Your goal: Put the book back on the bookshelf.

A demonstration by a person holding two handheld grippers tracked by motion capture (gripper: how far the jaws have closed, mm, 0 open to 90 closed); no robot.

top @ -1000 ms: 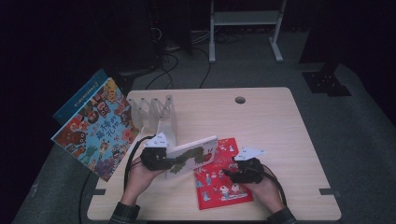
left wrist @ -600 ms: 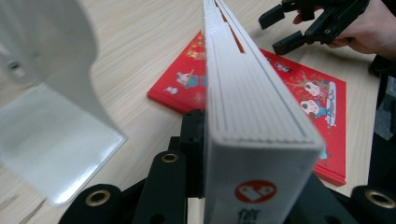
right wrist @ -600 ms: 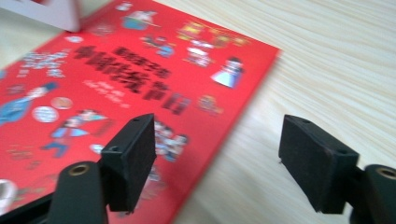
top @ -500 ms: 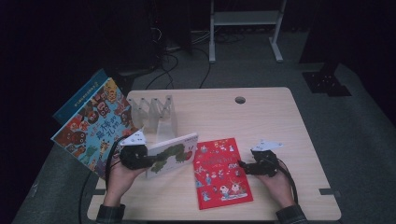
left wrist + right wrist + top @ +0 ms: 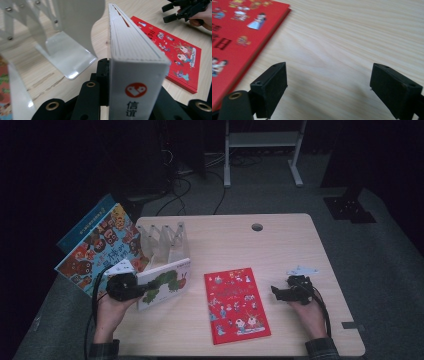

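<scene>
Two picture books (image 5: 95,242) lean at the table's (image 5: 280,245) left edge, covers tilted up; their titles are too small to read. Just right of them stands a clear accordion book rack (image 5: 162,239), its slots seemingly bare. In front of it the left gripper (image 5: 131,288), hand under it and wrist low, is clamped on the spine end of the caterpillar board book (image 5: 165,282). That book stands on edge, tilted, long axis running away from the jaws toward the right and slightly back. Flat at centre lies a red picture book (image 5: 236,304), long axis front to back. Right of it, the right gripper (image 5: 276,292) points left at that book, jaws just opened wide over bare wood.
</scene>
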